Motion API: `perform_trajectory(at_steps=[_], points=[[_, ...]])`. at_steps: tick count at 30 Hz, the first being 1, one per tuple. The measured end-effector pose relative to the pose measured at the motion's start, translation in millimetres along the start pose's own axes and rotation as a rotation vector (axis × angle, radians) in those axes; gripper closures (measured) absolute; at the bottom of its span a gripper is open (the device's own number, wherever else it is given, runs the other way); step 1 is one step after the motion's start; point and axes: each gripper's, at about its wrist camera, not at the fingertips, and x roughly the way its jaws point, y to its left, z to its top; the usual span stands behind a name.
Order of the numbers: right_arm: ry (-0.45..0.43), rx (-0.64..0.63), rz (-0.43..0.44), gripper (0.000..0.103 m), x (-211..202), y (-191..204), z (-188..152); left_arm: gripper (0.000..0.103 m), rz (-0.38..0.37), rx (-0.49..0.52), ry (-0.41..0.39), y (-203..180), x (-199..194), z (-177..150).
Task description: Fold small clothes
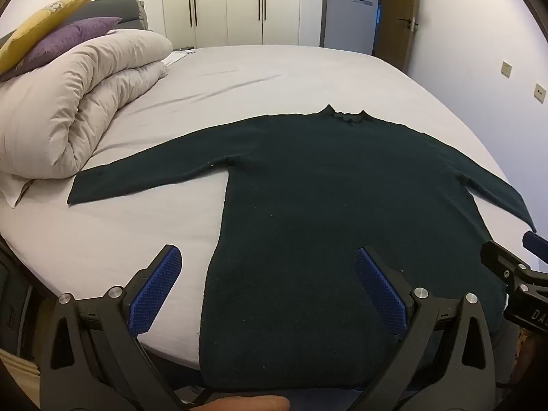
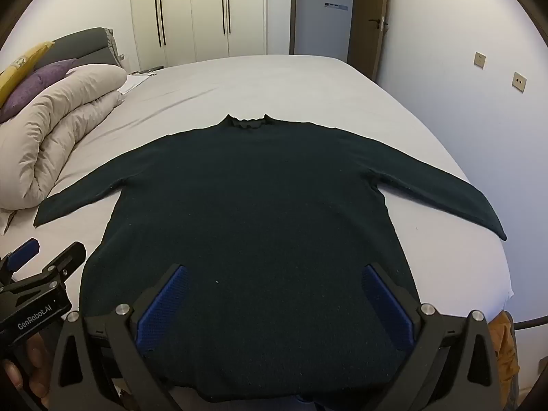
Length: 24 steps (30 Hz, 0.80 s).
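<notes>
Dark knit sweater (image 2: 253,205), flat, smooth bedsheet (image 2: 274,78)

Both cameras are sitting low at the near edge of the bed (image 1: 274,68), looking forward across it toward the far wardrobe (image 2: 191,13) and door. The left wrist view is standing more to the left, over the left side of the sweater (image 1: 325,205) hem; the right wrist view is facing the sweater's middle. Both are sharing the whole sweater, the folded duvet (image 2: 58,126) at far left, and each is catching the other gripper at its side edge.
</notes>
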Motion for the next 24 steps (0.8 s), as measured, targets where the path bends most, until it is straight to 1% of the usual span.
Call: perform_trajectory(at_steps=[9,10,11,24], points=[[0.001,-0.004,-0.004,0.000,0.1,2.0,-1.1,0.000,0.009,0.000,-0.006,-0.4,1.7,-1.2],[0.001,-0.004,-0.003,0.000,0.2,2.2,-1.2,0.000,0.009,0.001,-0.006,-3.8,2.4,-5.2],[0.001,-0.004,-0.002,0.000,0.2,2.3,-1.3,0.000,0.008,0.001,-0.005,1.6,3.1,-5.3],[0.004,-0.005,-0.002,0.000,1.2,2.7,-7.1,0.000,0.003,0.003,0.001,-1.4,3.7,-5.0]])
